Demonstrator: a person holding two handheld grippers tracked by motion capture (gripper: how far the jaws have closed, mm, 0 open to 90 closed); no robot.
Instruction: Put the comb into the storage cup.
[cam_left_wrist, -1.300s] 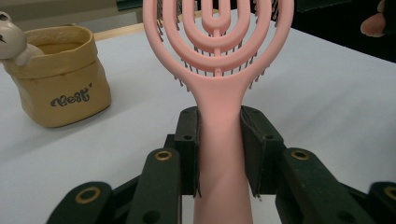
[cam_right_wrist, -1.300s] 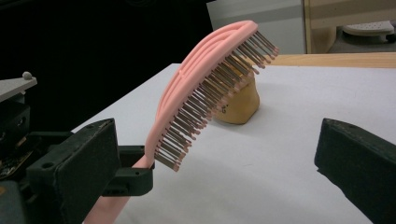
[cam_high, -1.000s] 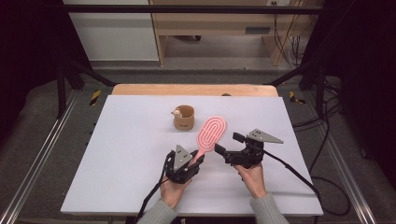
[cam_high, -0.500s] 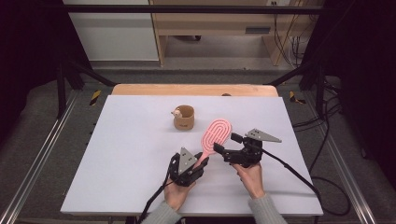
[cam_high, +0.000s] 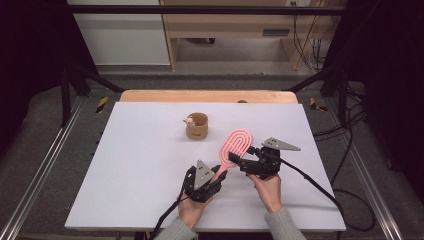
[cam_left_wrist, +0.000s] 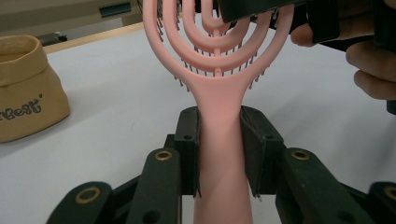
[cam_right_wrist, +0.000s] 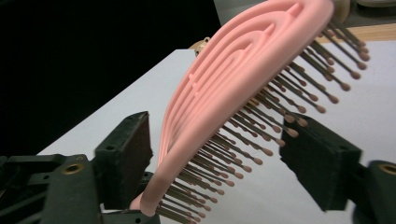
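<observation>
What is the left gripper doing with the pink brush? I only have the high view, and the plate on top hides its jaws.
Observer: The left gripper is shut on the pink brush, with both pads pressed flat against the sides of the handle.
Operator: And the right one, has it got the head yet?
Observer: Not yet. The right gripper has just been closing, and the brush head sits between its jaws. One pad is near the smooth back; the other is at the bristle tips, with a gap showing.
Operator: Which way do the bristles face?
Observer: Down towards the table.
</observation>
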